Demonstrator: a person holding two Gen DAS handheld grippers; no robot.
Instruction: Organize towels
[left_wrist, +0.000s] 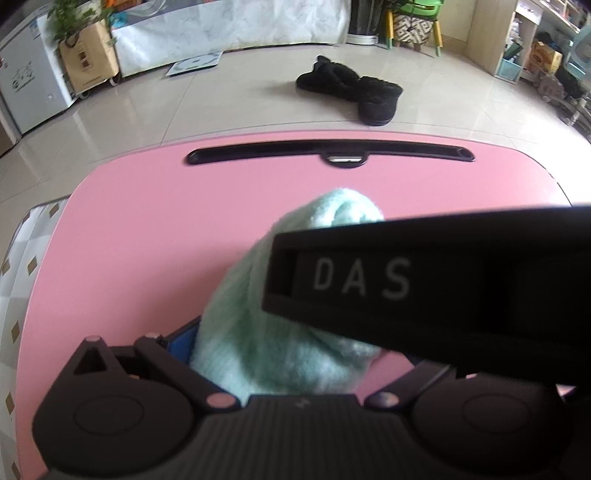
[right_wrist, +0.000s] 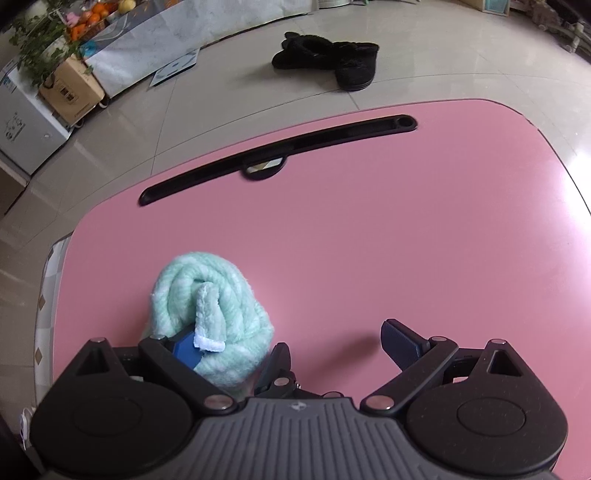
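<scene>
A mint-green towel (left_wrist: 255, 325), loosely rolled, lies on the pink table (left_wrist: 147, 240). In the left wrist view it fills the space between the fingers of my left gripper (left_wrist: 291, 343). The jaws stand wide; the blue left finger (left_wrist: 181, 339) touches the towel. The black side of my right gripper (left_wrist: 424, 280) crosses in front and hides the other finger. In the right wrist view my right gripper (right_wrist: 291, 341) is open over the table. The towel (right_wrist: 210, 295) sits against its left finger (right_wrist: 184, 349), and a white-hemmed corner (right_wrist: 210, 325) drapes over that finger.
A long black slot (right_wrist: 277, 158) runs across the far part of the table. Beyond it, black slippers (left_wrist: 351, 92) lie on the tiled floor. A cardboard box with a plant (left_wrist: 88, 59) and a white cabinet (left_wrist: 26, 85) stand at the left, shelves (left_wrist: 517, 37) at the right.
</scene>
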